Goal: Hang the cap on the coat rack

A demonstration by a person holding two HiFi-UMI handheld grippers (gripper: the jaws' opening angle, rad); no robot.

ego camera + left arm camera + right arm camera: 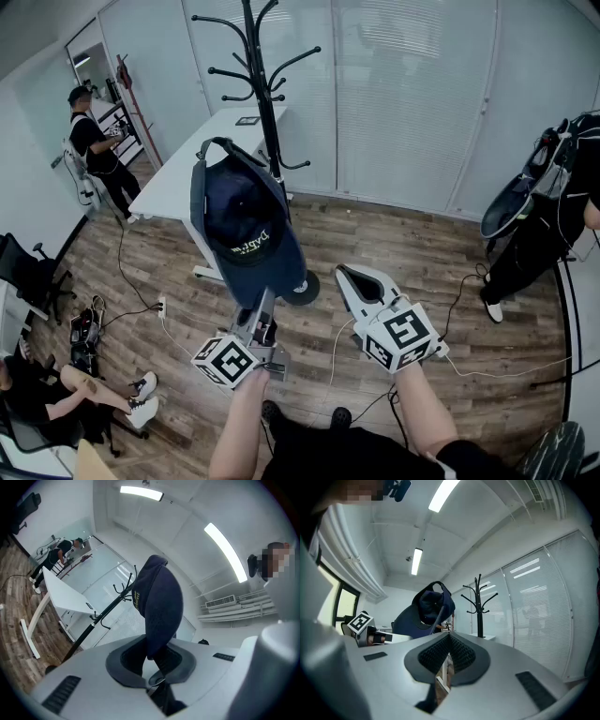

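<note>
A navy cap (pixel 242 230) with yellow lettering hangs upside-down in the air, its strap loop uppermost. My left gripper (pixel 263 302) is shut on its brim from below. In the left gripper view the cap (pixel 159 599) rises straight out of the jaws, with my left gripper (pixel 155 677) clamped on the fabric. The black coat rack (pixel 263 89) stands just behind the cap, its hooks above and beside it; the rack (pixel 100 614) also shows left of the cap. My right gripper (pixel 360 281) is to the cap's right, shut and empty. From it I see the cap (pixel 433 605) and rack (pixel 479 605).
A white table (pixel 192 164) stands left of the rack, whose round base (pixel 306 289) rests on the wood floor. A person stands at the far left (pixel 94 150), another sits on the floor (pixel 56 394), a third is at the right (pixel 548 220). Cables trail across the floor.
</note>
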